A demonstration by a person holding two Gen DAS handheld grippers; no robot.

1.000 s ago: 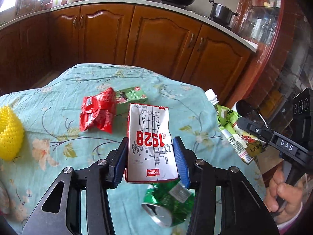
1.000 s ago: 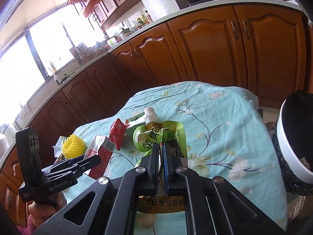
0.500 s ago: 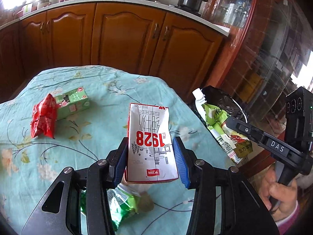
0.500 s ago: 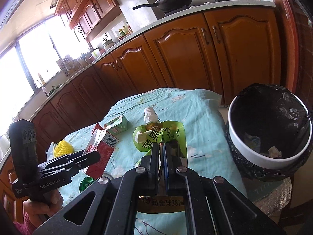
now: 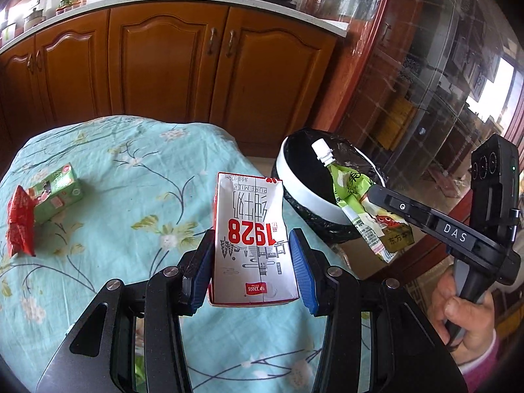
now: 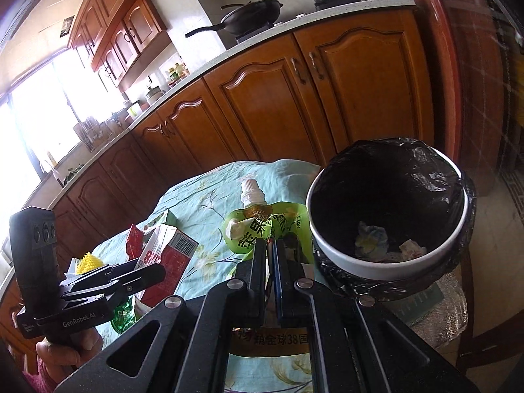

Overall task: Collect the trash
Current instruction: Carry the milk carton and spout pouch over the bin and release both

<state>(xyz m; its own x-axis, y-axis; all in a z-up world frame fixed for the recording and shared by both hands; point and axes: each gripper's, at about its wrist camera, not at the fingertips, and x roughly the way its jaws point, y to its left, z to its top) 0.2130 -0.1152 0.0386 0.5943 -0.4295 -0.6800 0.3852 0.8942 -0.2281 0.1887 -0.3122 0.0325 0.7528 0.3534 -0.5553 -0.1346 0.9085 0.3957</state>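
Floral-clothed desk [image 5: 108,177] at lower left – green box [image 5: 55,193] and red wrapper [image 5: 19,226] at its left edge. Left hand-held gripper [image 5: 252,263] clamps "1928 PURE MILK" carton [image 5: 253,242]; right hand-held gripper [image 6: 269,255] pinches green pouch [image 6: 262,229] beside bin [image 6: 386,262] – right of centre.

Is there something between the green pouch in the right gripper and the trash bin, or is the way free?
Nothing visible blocks it. The right gripper holds the green pouch just beside the trash bin, whose black-lined mouth is open, with only a few scraps at the bottom.
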